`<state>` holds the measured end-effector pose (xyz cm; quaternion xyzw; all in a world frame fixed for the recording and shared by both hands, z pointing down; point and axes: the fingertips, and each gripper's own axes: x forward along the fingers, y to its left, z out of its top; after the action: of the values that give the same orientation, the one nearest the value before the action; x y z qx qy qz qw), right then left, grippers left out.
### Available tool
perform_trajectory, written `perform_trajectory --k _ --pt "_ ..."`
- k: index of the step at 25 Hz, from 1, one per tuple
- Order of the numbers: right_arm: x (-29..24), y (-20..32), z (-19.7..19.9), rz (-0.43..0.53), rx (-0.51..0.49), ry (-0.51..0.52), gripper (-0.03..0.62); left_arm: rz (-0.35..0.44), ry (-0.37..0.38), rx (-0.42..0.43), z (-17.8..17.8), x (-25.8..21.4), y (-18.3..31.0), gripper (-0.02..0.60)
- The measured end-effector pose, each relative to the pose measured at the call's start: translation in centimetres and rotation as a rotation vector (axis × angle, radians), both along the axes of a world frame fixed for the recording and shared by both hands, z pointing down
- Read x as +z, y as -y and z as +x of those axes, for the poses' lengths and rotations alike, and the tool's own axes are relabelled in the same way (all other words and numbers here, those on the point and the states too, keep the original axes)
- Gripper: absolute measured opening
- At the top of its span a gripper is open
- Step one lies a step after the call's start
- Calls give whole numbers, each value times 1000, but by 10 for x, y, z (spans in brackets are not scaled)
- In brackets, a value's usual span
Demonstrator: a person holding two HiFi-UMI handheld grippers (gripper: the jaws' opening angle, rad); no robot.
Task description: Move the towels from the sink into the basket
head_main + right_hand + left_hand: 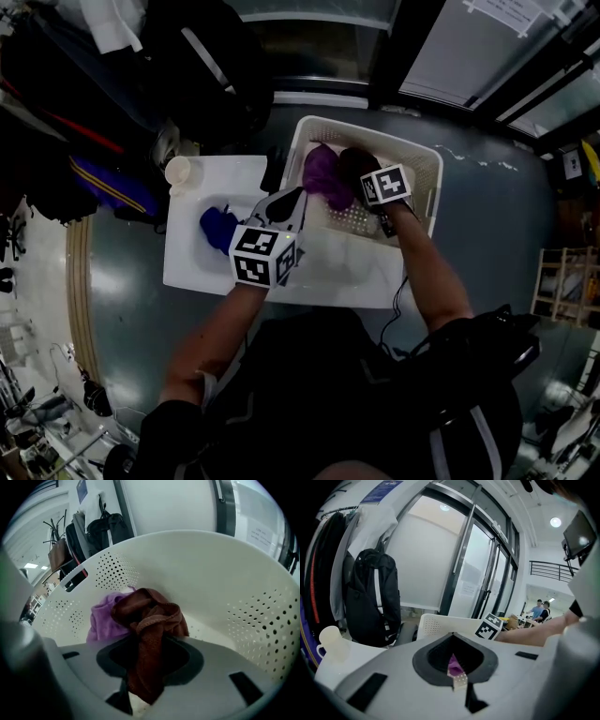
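Note:
A white perforated basket (427,155) holds a purple towel (323,176) and a brown towel (354,164). My right gripper (368,171) reaches down into it, shut on the brown towel (150,620), which runs back between the jaws. The rest of that towel bunches against the purple towel (105,618) near the basket wall (201,569). A blue towel (220,228) lies in the white sink (309,272). My left gripper (292,199) hovers over the sink's right part, pointing at the basket. Its housing hides how the jaws stand; a purple scrap (454,663) shows in the opening.
A pale cup (178,172) stands at the sink's back left corner, also seen as a cup (329,641) from the left gripper. A black backpack (372,597) hangs behind it, against glass doors. A dark cable runs from the right gripper toward my body.

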<state>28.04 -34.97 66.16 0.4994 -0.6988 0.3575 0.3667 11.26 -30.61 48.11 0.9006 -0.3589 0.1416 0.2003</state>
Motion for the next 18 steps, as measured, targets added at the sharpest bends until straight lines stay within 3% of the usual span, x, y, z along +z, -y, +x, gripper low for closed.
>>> perform_trajectory --k 6,10,18 --pt "13 -7 0 -18 12 1 178 -1 9 -1 -7 2 -7 5" --pt "6 -8 -1 -8 10 0 225 5 11 -4 -15 -2 -12 5" --pt "-53 -3 4 127 34 -25 242 52 -16 -10 -34 -22 -30 5"
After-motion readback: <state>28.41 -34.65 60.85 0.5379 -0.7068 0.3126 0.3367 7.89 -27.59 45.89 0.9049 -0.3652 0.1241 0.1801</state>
